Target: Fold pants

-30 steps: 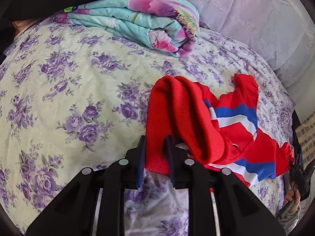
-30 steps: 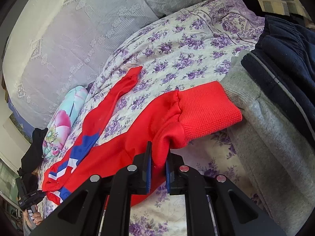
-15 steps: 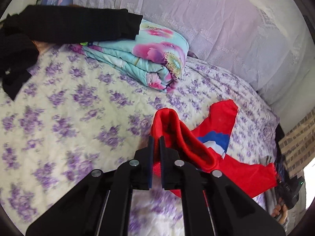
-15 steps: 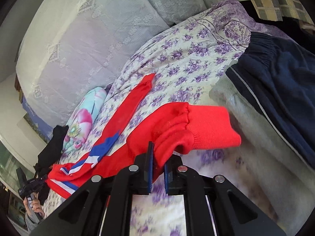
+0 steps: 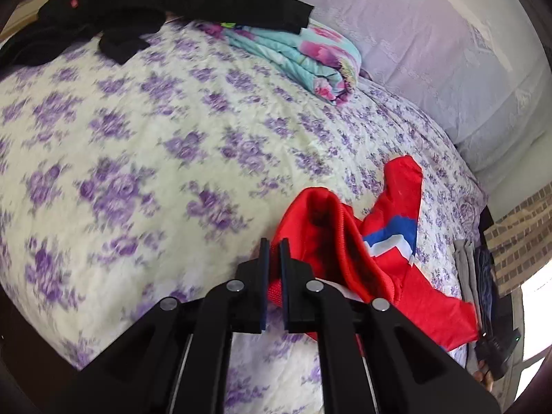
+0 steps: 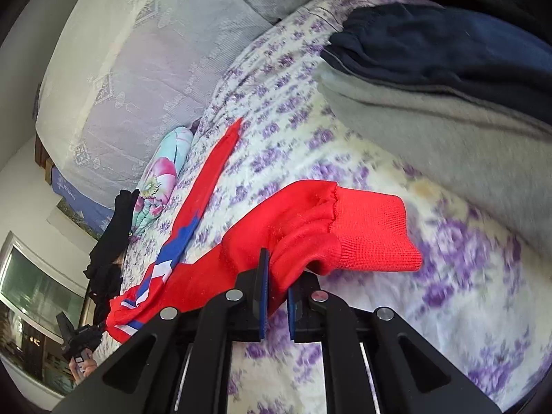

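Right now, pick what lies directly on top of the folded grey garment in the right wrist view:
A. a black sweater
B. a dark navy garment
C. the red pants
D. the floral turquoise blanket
B: the dark navy garment rests on the folded grey garment at the right, while the red pants lie apart on the bedspread, clamped in the right tool.

One pair of red pants (image 5: 390,269) with a blue-and-white stripe lies on one purple-flowered bedspread (image 5: 145,158). One folded floral quilt (image 5: 303,58) sits at the far edge, with one black garment (image 5: 138,10) draped over it. Two folded garments are stacked together: one grey (image 6: 448,131), one navy (image 6: 448,45). Two grippers: left gripper (image 5: 273,269), right gripper (image 6: 276,286).
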{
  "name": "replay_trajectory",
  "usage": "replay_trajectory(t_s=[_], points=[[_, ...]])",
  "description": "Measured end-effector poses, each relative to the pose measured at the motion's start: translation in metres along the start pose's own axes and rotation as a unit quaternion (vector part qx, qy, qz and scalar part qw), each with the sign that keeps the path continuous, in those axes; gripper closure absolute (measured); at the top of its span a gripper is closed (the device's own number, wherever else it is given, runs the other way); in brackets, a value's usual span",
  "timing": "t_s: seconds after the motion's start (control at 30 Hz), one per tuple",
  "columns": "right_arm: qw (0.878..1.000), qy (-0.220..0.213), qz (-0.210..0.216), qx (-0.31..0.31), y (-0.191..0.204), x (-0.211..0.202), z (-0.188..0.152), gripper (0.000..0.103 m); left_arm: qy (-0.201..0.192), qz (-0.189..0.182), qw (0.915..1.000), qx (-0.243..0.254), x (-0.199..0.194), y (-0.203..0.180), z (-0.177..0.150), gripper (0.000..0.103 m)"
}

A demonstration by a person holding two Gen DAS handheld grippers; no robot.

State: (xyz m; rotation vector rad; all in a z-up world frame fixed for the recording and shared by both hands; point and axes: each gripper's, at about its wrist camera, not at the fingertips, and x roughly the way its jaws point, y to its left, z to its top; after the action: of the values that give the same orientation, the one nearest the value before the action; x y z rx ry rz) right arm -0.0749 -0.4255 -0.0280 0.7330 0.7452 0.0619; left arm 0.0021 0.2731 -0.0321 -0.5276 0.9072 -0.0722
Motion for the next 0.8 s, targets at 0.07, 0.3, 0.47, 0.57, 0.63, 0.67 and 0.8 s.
replay_trajectory(t_s=[0.07, 0.3, 0.47, 0.57, 0.63, 0.67, 0.8], points=[[1.000, 0.020, -0.018, 0.004, -0.011, 0.009, -0.006, 0.090, 0.005, 0.047, 0.9987, 0.016, 0.004, 0.007, -0.007, 0.098], [0.997, 0.018, -0.072, 0.002, -0.025, 0.008, -0.012, 0.072, 0.003, 0.129, 0.9915, 0.020, -0.007, 0.019, -0.028, 0.084], [0.994, -0.017, -0.105, -0.031, -0.008, -0.019, 0.008, 0.018, -0.020, 0.045, 0.9873, 0.151, -0.030, -0.056, -0.042, 0.024], [0.987, -0.079, -0.140, 0.012, -0.025, -0.053, 0.019, 0.017, 0.014, 0.009, 0.9822, 0.187, -0.009, -0.085, -0.050, 0.024], [0.986, -0.100, -0.133, 0.030, -0.035, -0.070, 0.021, 0.017, 0.039, 0.001, 0.9819, 0.185, 0.009, -0.092, -0.057, 0.024], [0.986, -0.102, -0.132, 0.026, -0.034, -0.074, 0.019, 0.017, 0.056, -0.005, 0.9829, 0.175, 0.017, -0.092, -0.058, 0.024], [0.988, -0.100, -0.121, 0.012, -0.029, -0.068, 0.018, 0.014, 0.115, -0.071, 0.9846, 0.111, 0.046, -0.087, -0.055, 0.033]])
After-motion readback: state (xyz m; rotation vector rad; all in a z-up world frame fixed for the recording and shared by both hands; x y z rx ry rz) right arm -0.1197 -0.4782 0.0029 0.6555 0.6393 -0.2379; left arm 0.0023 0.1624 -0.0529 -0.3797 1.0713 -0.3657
